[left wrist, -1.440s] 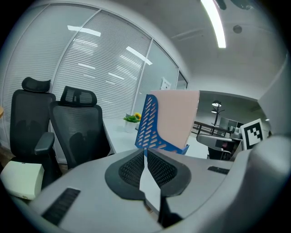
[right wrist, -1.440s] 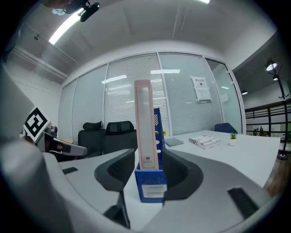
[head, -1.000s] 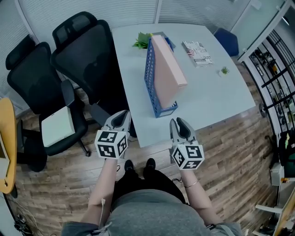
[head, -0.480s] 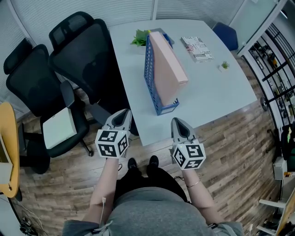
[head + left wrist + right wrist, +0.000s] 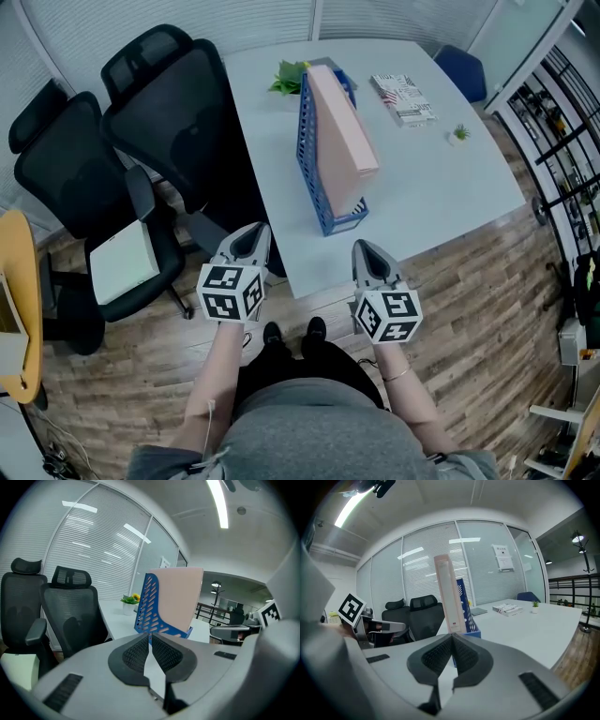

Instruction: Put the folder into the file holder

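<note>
1. Both grippers hang off the near edge of the table [image 5: 450, 187], touching nothing on it. Your left gripper [image 5: 250, 232] has its jaws together at the tips with nothing between them. Your right gripper [image 5: 367, 249] is likewise fully closed and empty.
2. One pink folder [image 5: 339, 141] already stands on edge inside the blue file holder [image 5: 307, 141], against its perforated wall. The task looks done, or nearly so.
3. Your main risk is going back in. The folder rises well above the holder's wall, so a bump high on it from a closed gripper could lever the whole holder over.
4. The holder's near end sits close to the table's front edge. A push along its length towards you could slide it off.
5. If you want to seat the folder more firmly, closed jaws can only prod. A prod off centre could twist the folder out of its slot.
6. The potted plant [image 5: 289, 79] just behind the holder could topple if the holder is shoved away from you.
</note>
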`<move>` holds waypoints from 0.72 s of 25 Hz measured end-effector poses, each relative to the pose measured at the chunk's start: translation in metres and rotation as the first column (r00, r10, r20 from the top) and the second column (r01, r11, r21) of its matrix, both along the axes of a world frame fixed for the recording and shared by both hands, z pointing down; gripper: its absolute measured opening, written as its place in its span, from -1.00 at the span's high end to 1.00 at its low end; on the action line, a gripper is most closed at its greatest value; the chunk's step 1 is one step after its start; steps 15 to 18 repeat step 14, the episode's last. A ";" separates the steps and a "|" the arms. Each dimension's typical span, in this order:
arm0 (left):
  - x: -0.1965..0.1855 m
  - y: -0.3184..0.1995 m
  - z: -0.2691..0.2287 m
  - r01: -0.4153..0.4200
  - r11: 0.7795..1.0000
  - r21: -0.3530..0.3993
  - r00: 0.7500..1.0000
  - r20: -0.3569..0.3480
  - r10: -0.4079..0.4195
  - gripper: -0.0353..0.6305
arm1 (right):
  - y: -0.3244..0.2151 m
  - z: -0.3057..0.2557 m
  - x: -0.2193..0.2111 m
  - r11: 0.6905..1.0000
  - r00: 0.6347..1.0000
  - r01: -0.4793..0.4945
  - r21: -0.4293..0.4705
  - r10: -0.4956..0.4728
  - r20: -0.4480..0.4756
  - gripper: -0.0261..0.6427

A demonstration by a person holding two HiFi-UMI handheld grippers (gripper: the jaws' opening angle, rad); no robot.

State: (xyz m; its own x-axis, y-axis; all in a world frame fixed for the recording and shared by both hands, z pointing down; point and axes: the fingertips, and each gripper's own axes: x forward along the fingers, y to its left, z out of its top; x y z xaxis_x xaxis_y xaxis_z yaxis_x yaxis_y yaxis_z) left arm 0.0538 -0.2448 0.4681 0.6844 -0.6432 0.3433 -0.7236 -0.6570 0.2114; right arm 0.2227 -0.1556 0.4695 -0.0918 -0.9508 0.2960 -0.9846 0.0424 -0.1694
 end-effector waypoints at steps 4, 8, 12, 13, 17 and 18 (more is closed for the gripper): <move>0.000 -0.001 0.000 0.002 1.000 -0.002 1.000 -0.001 -0.002 0.79 | -0.001 0.003 0.002 1.000 1.000 -0.005 -0.013 0.005 -0.001 0.91; -0.001 -0.004 0.002 0.006 1.000 -0.004 1.000 -0.001 -0.006 0.79 | -0.004 0.004 0.002 1.000 1.000 -0.004 -0.018 0.004 -0.011 0.91; 0.000 -0.007 0.003 0.007 1.000 -0.004 1.000 -0.001 -0.007 0.79 | -0.007 0.007 0.004 1.000 1.000 -0.010 -0.027 0.009 -0.025 0.91; 0.000 -0.008 0.003 0.006 1.000 -0.004 1.000 0.000 -0.006 0.79 | -0.008 0.007 0.005 1.000 1.000 -0.011 -0.029 0.011 -0.026 0.91; 0.000 -0.009 0.003 0.006 1.000 -0.005 1.000 0.000 -0.006 0.79 | -0.009 0.008 0.005 0.999 1.000 -0.013 -0.031 0.012 -0.028 0.91; 0.000 -0.009 0.003 0.006 1.000 -0.005 1.000 0.000 -0.006 0.79 | -0.009 0.008 0.005 0.999 1.000 -0.013 -0.031 0.012 -0.028 0.91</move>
